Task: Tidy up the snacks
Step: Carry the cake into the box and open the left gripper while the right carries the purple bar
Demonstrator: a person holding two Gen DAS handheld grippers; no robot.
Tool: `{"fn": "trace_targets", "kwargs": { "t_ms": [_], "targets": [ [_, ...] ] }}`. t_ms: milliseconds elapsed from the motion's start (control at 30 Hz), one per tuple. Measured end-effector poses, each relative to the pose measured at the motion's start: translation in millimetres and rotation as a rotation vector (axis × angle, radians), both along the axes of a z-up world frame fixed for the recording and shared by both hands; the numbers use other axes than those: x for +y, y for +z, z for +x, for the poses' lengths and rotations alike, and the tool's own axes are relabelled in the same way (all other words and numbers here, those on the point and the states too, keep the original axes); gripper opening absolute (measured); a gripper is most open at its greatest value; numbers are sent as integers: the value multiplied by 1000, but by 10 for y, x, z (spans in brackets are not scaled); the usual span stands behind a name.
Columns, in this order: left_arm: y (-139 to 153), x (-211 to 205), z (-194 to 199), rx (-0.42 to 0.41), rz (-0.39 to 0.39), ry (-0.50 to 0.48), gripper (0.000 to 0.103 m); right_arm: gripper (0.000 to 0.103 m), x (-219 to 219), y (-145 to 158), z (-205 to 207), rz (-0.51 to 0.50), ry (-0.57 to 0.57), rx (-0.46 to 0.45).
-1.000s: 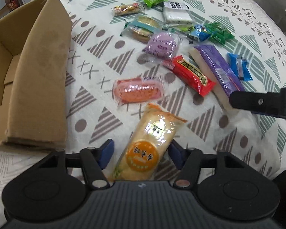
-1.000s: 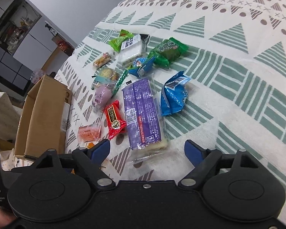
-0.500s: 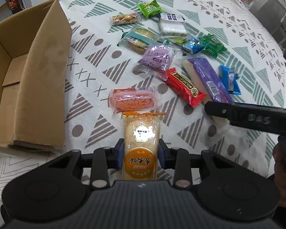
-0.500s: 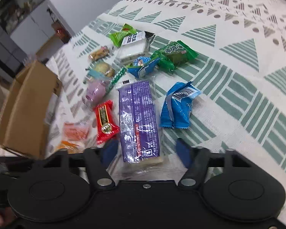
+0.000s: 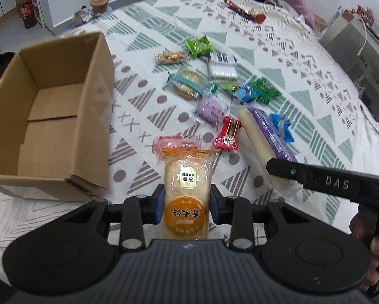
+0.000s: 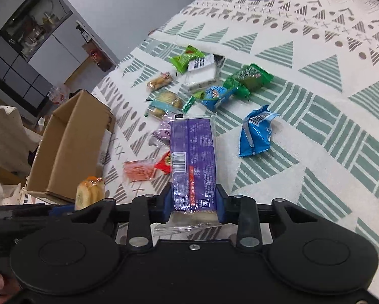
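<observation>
A table covered by a white cloth (image 5: 278, 50) printed with green and grey triangles fills both views. At its left edge sits an open brown cardboard box (image 5: 47, 116), its flaps up and its floor bare.

2 black handheld grippers come next in size. The left gripper (image 5: 186, 207) has its blue pads pressed against both sides of an orange rice cracker pack (image 5: 186, 190), which is held lifted above the cloth, just right of the box's near corner. The right gripper (image 6: 194, 206) is closed the same way on the near end of a long purple biscuit pack (image 6: 193, 157), which points away from the camera; whether its far end rests on the cloth cannot be told. In the left wrist view the right gripper's black body, marked "DAS", crosses the lower right, with a person's hand (image 5: 374, 238) partly visible around its handle.

The loose snacks lie in a cluster on the cloth beyond both grippers. Nearest are a pink wafer pack (image 5: 176, 143) and a red candy pack (image 5: 228, 134), just beyond the held rice cracker pack. A blue pack (image 6: 256, 131) lies to the right of the purple biscuit pack. Farther off sit a round purple cake (image 5: 211, 110), a teal-banded biscuit pack (image 5: 188, 84), a white pack (image 5: 222, 67), 2 green packs (image 5: 198, 45) (image 5: 262, 90) and a small orange-brown bar (image 5: 170, 57).
</observation>
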State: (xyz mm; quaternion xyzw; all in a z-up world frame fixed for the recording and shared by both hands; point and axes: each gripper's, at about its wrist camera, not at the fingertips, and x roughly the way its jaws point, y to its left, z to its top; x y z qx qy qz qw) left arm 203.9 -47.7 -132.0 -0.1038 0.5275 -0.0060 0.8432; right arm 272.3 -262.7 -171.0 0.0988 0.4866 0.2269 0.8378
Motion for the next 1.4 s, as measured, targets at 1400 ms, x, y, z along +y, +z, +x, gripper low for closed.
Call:
{"fn": "trace_targets", "kwargs": {
  "t_ms": [1400],
  "targets": [
    [920,1680,-331,-176,-59,180,35,32,1378,1046,-375,32,74,-123]
  ]
}}
